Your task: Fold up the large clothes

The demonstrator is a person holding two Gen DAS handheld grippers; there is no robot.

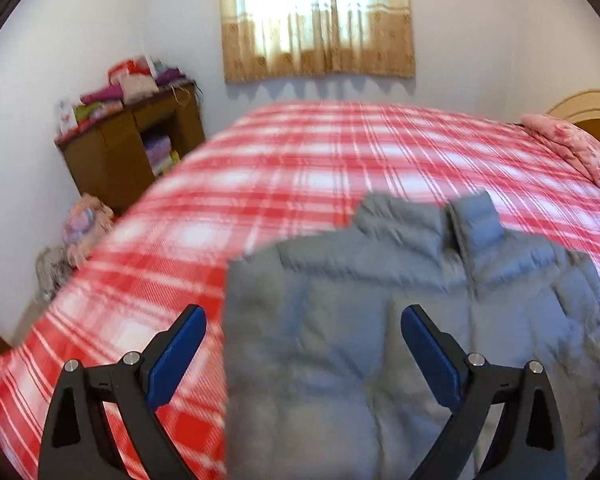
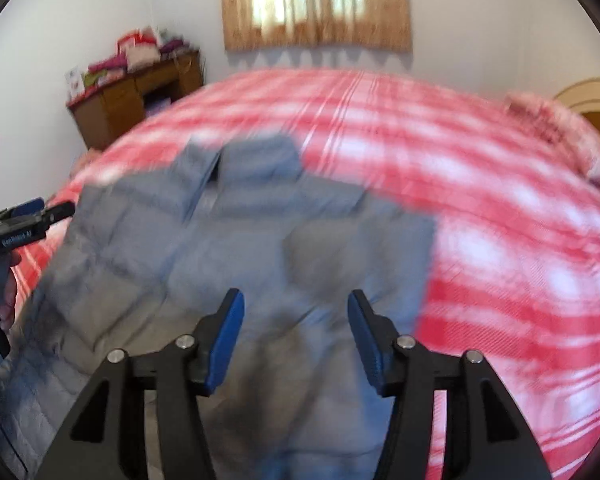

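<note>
- right wrist view is all motion blur, the bed's [image 2: 500, 220] plaid is just smeared stripes
- grey puffer jacket [image 1: 380, 340] runs off the bottom edge in both views, hem not visible
- left gripper [image 2: 40, 210] at the left edge of the right view is mostly cropped
- stuff piled on the wooden cabinet [image 1: 132, 148], upper left, too small to tell

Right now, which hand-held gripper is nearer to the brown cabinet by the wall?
Left. The left hand-held gripper hovers over the grey jacket's cabinet-side edge; the cabinet lies beyond. The right hand-held gripper hovers over the jacket, farther away.
</note>
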